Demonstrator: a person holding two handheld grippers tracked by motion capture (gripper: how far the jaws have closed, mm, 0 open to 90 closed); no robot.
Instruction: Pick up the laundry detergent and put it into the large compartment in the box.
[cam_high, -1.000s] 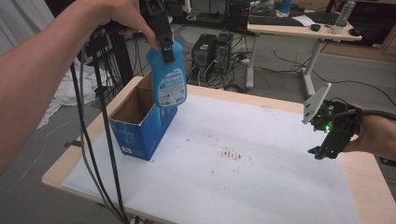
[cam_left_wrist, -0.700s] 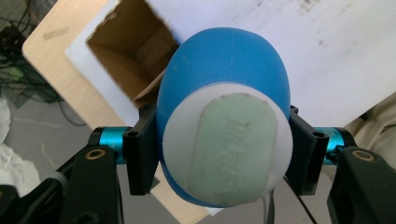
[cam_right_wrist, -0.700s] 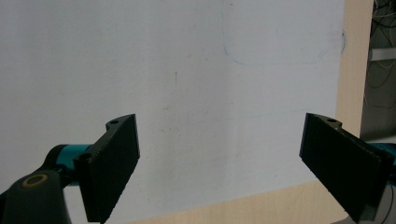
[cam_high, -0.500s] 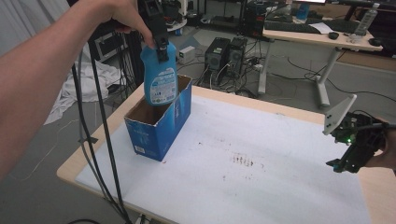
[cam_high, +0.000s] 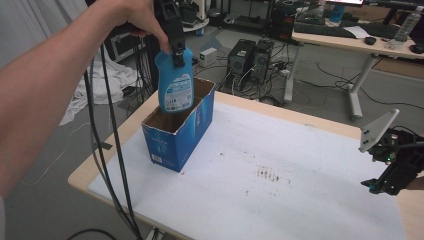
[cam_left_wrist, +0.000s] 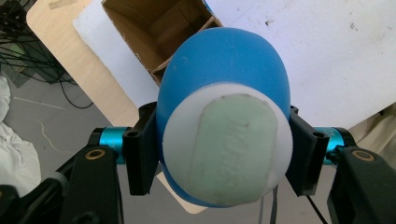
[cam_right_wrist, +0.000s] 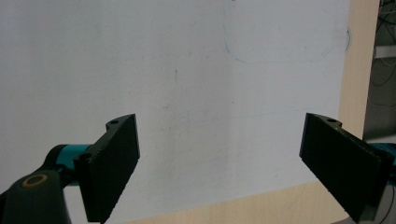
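In the high view, the person's left forearm comes in from seven o'clock and reaches up toward eleven o'clock, where the left gripper points straight down. Its jaws are clamped on the neck of a blue bottle, which hangs upright with its base dipped just inside the open top of a blue cardboard box. The box stands near the table's nine o'clock edge, on the white sheet that covers most of the wooden table. Two black cables trail down from the gripper, past the box at its eight o'clock side.

The left gripper view looks down along the bottle: the two black pads press its neck from nine and three o'clock, the white cap with its pale green top faces the camera, and the brown inside of the box lies beyond at eleven o'clock (bare cardboard is all that can be seen in it).

Near the middle of the sheet is a patch of small dark specks.

At four o'clock in the high view the right gripper hovers low over the table's edge, well apart from the box, with its grey plate at one o'clock of it. In the right gripper view its jaws stand wide apart over the white sheet, holding nothing.
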